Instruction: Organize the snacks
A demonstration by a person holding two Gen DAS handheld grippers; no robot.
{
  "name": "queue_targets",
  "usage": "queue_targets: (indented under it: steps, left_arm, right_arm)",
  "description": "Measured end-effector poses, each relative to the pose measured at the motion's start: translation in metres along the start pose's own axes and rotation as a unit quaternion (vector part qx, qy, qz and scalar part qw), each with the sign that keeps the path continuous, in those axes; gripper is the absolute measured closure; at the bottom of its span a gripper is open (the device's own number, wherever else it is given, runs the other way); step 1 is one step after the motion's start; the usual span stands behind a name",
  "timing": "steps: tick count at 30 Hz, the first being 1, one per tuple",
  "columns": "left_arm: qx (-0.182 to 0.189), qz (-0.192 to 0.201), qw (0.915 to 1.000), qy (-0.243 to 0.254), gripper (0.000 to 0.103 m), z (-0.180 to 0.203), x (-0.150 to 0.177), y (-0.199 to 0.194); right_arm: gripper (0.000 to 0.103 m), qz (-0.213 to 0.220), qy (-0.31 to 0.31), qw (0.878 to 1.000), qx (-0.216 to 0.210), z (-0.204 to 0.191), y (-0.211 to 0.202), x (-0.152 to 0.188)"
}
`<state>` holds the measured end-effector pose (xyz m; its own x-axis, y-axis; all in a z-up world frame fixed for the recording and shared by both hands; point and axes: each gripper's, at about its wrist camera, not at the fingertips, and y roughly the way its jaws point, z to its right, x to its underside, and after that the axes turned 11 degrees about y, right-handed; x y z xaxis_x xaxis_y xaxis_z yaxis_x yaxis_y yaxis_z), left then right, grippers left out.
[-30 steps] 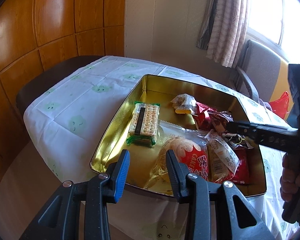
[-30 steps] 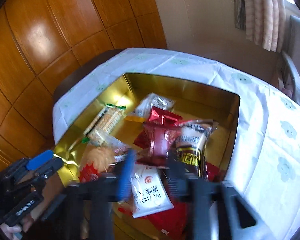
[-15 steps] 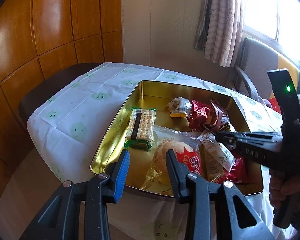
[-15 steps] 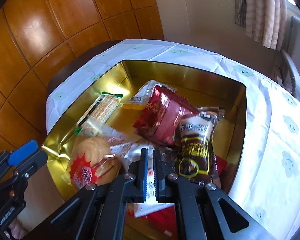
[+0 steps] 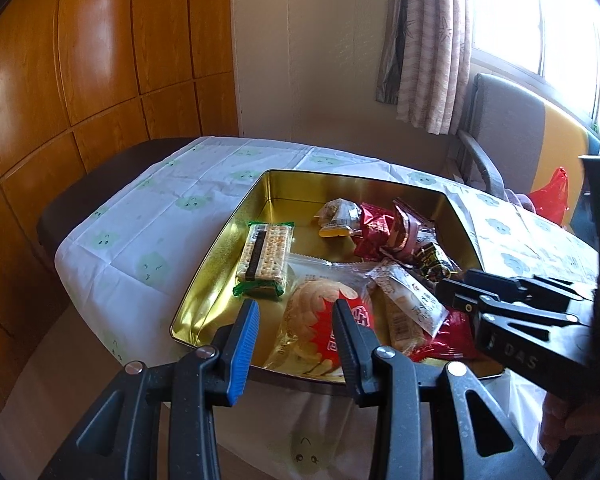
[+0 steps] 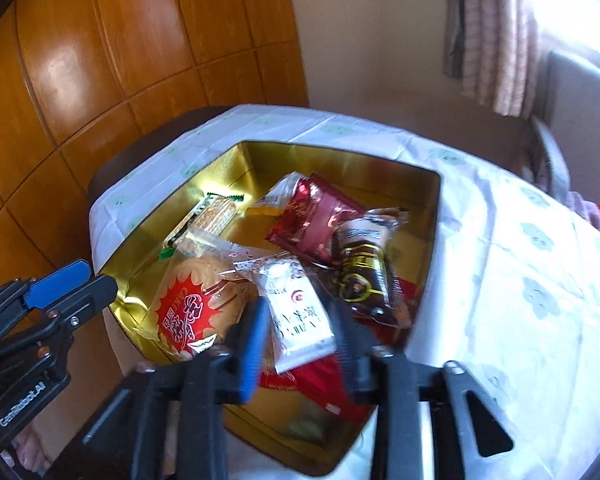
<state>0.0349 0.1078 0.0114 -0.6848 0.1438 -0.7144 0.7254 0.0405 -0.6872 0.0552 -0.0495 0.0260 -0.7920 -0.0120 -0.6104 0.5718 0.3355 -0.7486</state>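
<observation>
A gold tin (image 5: 220,256) (image 6: 436,208) holds several snack packs. A green-ended cracker pack (image 5: 266,258) (image 6: 216,216) lies at its left. A red-and-white rice cracker pack (image 5: 320,320) (image 6: 196,304) and a white packet (image 5: 408,300) (image 6: 300,308) lie near the front. A dark red pack (image 5: 380,228) (image 6: 320,216) and a brown pack (image 5: 432,258) (image 6: 364,272) lie further back. My left gripper (image 5: 296,332) (image 6: 72,280) hangs open at the tin's near edge, holding nothing. My right gripper (image 6: 300,332) (image 5: 452,292) is above the near edge with its jaws opening and nothing gripped.
The tin sits on a table under a white cloth with green prints (image 5: 160,232). A grey chair (image 5: 500,120) and a red bag (image 5: 552,196) stand at the right below a curtained window. Wood panelling (image 5: 80,80) lines the left wall.
The right gripper drew back toward the tin's near edge; its jaws, shut half a second ago, now stand apart. The left gripper pulled back slightly, its opening unchanged.
</observation>
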Motion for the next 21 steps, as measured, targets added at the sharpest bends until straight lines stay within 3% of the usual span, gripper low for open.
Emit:
queue_targets:
  steps: [10, 18, 21]
  left_arm:
    - [-0.008, 0.017, 0.9997, 0.013, 0.063, 0.022, 0.005, -0.018]
    - [-0.013, 0.025, 0.9995, 0.013, 0.052, 0.036, 0.01, -0.027]
    - [-0.034, 0.025, 0.999, 0.014, 0.046, 0.039, 0.011, -0.029]
  right_arm:
    - [0.037, 0.057, 0.041, 0.995, 0.074, 0.021, -0.045, 0.028]
    - [0.031, 0.072, 0.055, 0.988, 0.124, 0.033, -0.058, 0.048]
    - [0.028, 0.079, 0.056, 0.987, 0.125, 0.032, -0.062, 0.05]
